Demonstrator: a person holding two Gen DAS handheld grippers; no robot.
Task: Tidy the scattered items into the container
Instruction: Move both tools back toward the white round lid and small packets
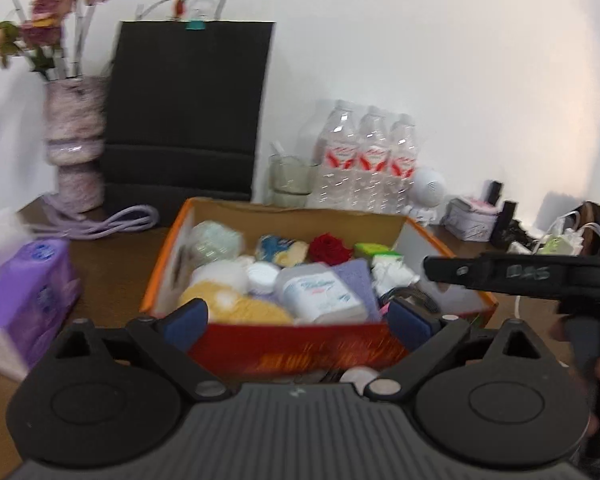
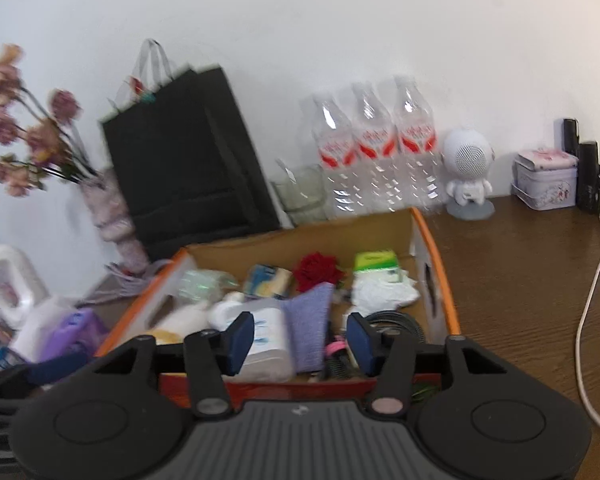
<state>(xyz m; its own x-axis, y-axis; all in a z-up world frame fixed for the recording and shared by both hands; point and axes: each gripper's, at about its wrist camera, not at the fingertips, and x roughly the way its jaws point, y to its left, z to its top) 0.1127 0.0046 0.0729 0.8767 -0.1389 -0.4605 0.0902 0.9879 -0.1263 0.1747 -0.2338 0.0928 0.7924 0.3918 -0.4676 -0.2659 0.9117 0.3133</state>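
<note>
An orange cardboard box (image 1: 300, 209) (image 2: 432, 264) stands on the brown table, filled with several items: a white bottle (image 1: 320, 292) (image 2: 268, 344), a purple cloth (image 1: 358, 280) (image 2: 310, 320), a red rose (image 1: 330, 248) (image 2: 316, 270), a green pack (image 2: 374, 260) and a yellow soft thing (image 1: 240, 304). My left gripper (image 1: 300, 322) hangs wide open in front of the box's red near wall, nothing between its blue pads. My right gripper (image 2: 300, 344) is open over the box's near edge; bottle and cloth lie beyond its pads, untouched. The right tool's black body (image 1: 520, 276) shows at the box's right side.
A purple tissue pack (image 1: 32, 292) lies left of the box. Behind it stand a vase of flowers (image 1: 76, 140), a black bag (image 1: 184, 120), a glass (image 1: 290, 180) and water bottles (image 1: 364, 160). A white figurine (image 2: 468, 168), a tin (image 2: 546, 180) and a white cable (image 2: 588, 300) are on the right.
</note>
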